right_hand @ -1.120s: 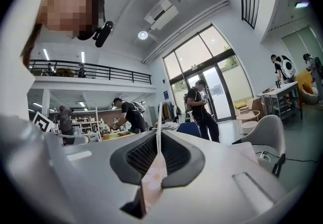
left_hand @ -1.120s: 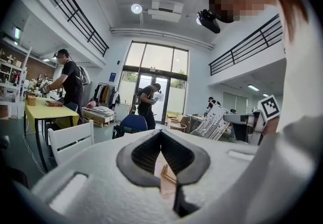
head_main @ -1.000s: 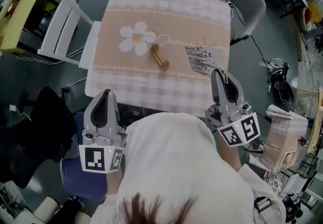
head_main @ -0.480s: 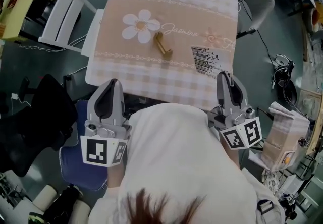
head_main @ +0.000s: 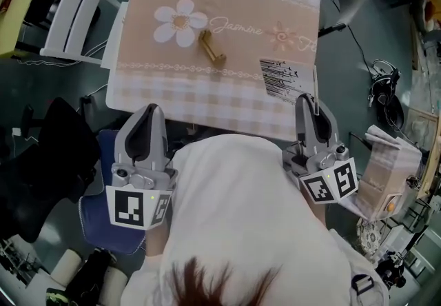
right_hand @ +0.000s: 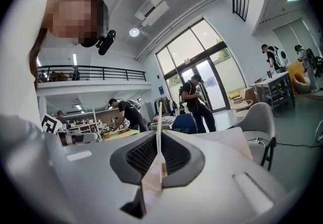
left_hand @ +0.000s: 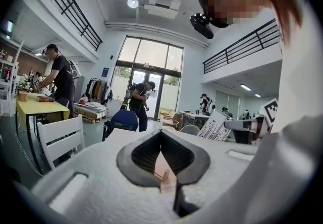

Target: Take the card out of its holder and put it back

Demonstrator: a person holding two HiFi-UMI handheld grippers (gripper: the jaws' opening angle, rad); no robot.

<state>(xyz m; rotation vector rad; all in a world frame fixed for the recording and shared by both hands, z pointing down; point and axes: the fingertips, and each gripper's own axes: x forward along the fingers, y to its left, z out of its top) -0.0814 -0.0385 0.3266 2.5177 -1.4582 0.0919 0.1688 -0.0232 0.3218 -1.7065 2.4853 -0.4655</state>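
The card (head_main: 284,77) has come away toward 6 o'clock over the last second. A moment ago it covered the lettering to the right of "Jasmine" on the checked cloth over the worktop (head_main: 186,101). Now that lettering and a small pink flower show beyond it, and the gap to the brass holder (head_main: 212,48) has widened. The right gripper (head_main: 307,99) has drawn back with it toward the person's body. Its jaws are closed narrowly on the card's near end, and in the right gripper view the card stands edge-on as a thin white line between the pads. I judge the first half of the task done: the card is out and clear of the holder, at about the holder's 4 o'clock and well apart from it, and the return is not yet begun. The card stands roughly on edge rather than flat. Its long axis runs from the gripper out toward 10 or 11 o'clock in the head view, and its striped printed face is turned to the person's left, toward the holder. The holder rests on the cloth just right of the white daisy (head_main: 179,22), its own length running from 11 to 5 o'clock. The left gripper (head_main: 149,110) hangs low at the near edge, jaws drawn together with nothing between them.
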